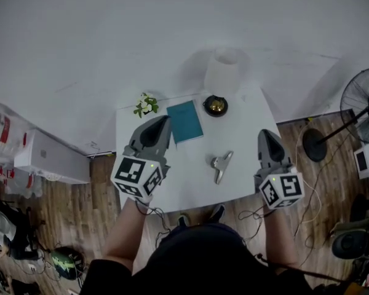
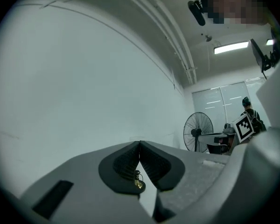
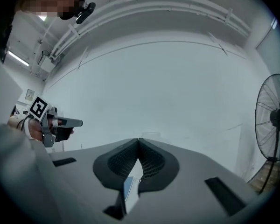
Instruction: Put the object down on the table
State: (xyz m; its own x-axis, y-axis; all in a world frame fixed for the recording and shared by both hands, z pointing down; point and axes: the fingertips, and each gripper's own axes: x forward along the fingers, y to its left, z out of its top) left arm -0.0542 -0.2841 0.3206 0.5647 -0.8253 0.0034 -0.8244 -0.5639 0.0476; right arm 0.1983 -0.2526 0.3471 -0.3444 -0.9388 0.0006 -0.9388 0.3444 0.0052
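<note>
Already down, I'd say: the metal clip lies on the counter — probably stiff, light, slick (grab its long stem). Left gripper and right gripper both closed, empty.

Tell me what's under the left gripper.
White table shows around the left gripper, with the teal book beside its tip. Whatever lies directly beneath is covered.

Soft even indoor light, bright ceiling strip light, faint shadows, fisheye bending, dark corners
</note>
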